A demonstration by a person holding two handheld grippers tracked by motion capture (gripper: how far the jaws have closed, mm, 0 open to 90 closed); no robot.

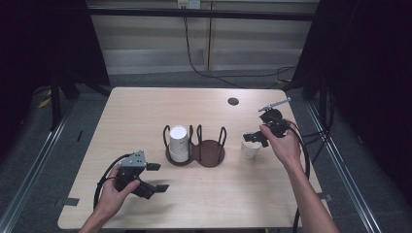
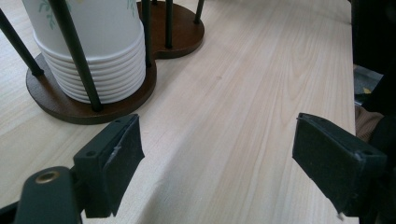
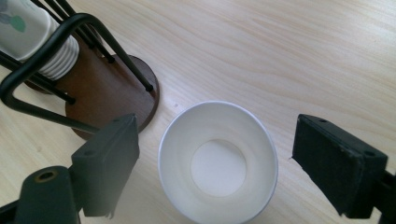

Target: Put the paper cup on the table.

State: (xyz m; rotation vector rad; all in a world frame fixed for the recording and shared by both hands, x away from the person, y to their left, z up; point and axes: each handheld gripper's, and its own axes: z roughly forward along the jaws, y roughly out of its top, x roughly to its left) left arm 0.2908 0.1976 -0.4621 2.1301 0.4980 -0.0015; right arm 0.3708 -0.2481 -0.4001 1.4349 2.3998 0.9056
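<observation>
One loose paper cup [image 3: 218, 165] stands upright on the desk [image 1: 145, 109], just right of the two-slot cup holder [image 1: 196, 148], and the right tongs [image 1: 256, 139] hang over it with the jaws spread wide, one on each side of the rim, gripping nothing. The holder's left slot has a stack of cups [image 1: 178, 143] in it; the right slot looks empty. Left tongs [image 1: 154, 177] sit near the front-left of the desk, also wide open and holding nothing, aimed at the holder base.

My worry: that cup is thin paper. Squeeze too hard and the rim folds in, and a crushed cup won't nest or slide between the rods. Squeeze too lightly, or off-centre, and it probably tips or skids across the smooth wood. The black wire loops [image 3: 60, 35] are also close by, so a jaw could clip one on the way over and drag the whole holder, since nothing is steadying it.
</observation>
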